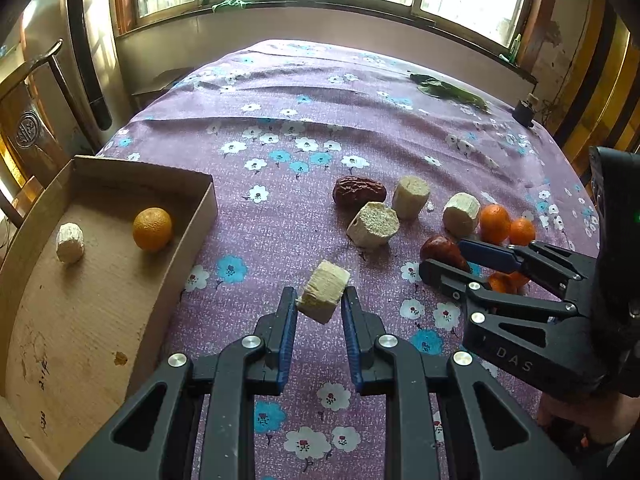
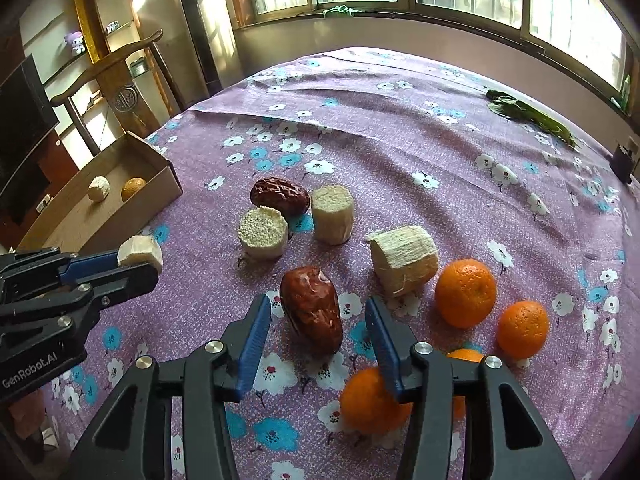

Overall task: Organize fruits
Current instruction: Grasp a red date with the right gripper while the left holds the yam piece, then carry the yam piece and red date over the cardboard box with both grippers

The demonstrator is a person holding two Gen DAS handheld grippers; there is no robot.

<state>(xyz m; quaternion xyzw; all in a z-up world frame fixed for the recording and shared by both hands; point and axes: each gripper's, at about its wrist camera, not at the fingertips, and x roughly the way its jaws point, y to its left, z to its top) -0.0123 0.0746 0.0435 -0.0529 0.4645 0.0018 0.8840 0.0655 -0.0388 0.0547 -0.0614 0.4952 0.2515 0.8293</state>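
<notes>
Meanwhile left tongs [image 1: 319, 300] clamp cane chunk [image 1: 323, 297]; right tongs [image 2: 316, 316] apart, straddling date [image 2: 312, 308], oranges [image 2: 466, 292] beside

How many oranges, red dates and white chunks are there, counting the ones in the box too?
Oranges: 5, one in the cardboard box.
Red dates: 2.
White chunks: 5, one in the box, one in the left claw.
Total: 12.
</notes>
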